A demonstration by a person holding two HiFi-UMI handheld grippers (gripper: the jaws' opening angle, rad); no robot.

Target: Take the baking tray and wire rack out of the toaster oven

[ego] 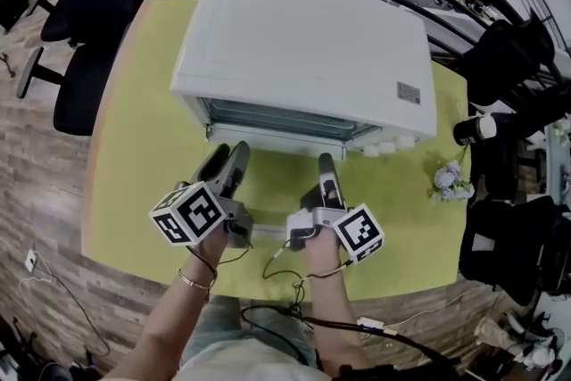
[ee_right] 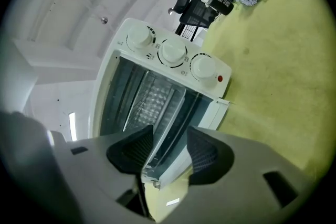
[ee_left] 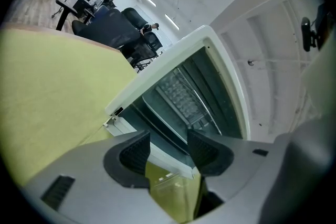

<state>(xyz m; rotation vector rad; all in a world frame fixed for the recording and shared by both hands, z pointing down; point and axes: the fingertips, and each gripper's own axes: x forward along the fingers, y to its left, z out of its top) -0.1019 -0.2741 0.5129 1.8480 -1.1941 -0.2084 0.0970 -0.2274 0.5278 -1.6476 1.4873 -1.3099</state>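
The white toaster oven (ego: 303,49) stands on the yellow-green table (ego: 143,174) with its glass door (ego: 285,122) folded down toward me. Inside, the gripper views show a silver embossed baking tray (ee_left: 181,96) (ee_right: 157,98) with the thin wire rack (ee_left: 198,99) (ee_right: 134,107) by it. My left gripper (ego: 226,156) (ee_left: 168,147) hovers just in front of the door's left half, jaws open, nothing between the pads. My right gripper (ego: 327,165) (ee_right: 170,144) sits before the door's right half, also open and empty. Both point into the oven mouth.
Three white knobs (ee_right: 173,52) line the oven's right side. A small bunch of pale flowers (ego: 451,181) lies on the table at right, a dark cup (ego: 473,129) beyond it. Black office chairs (ego: 80,31) stand left; dark bags (ego: 504,58) crowd the right. Cables trail from both grippers.
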